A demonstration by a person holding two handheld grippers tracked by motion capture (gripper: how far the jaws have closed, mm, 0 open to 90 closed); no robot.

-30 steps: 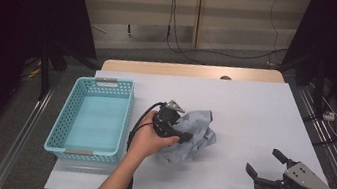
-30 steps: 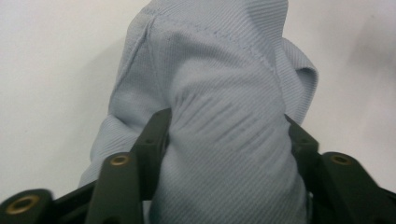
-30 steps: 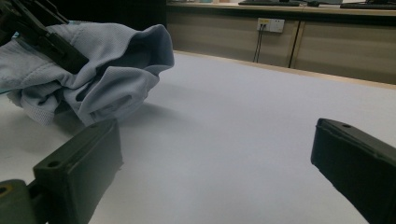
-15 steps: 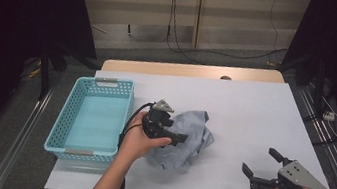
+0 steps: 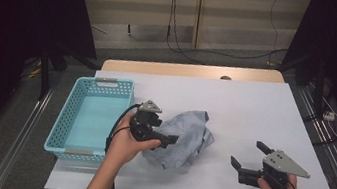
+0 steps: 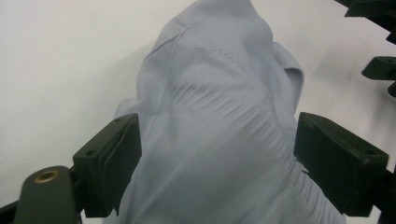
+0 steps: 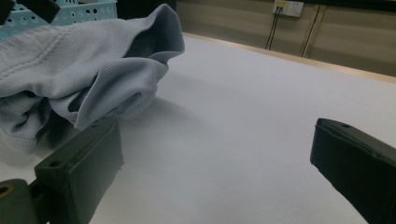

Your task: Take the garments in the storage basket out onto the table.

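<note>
bare table (image 5: pixel 255 112) beyond and right of crumpled cloth (image 5: pixel 185 137) — basket (image 5: pixel 84 112) walls off left

The left gripper (image 5: pixel 168 138) covers the grey cloth's (image 5: pixel 185 137) near-left part in the high view. In the left gripper view, the cloth (image 6: pixel 219 140) runs off the bottom edge. The basket (image 7: pixel 70 10) is cut by the right gripper view's top edge.

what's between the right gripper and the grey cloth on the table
Nothing: in the high view, only bare white table separates the right gripper from the crumpled cloth.
</note>
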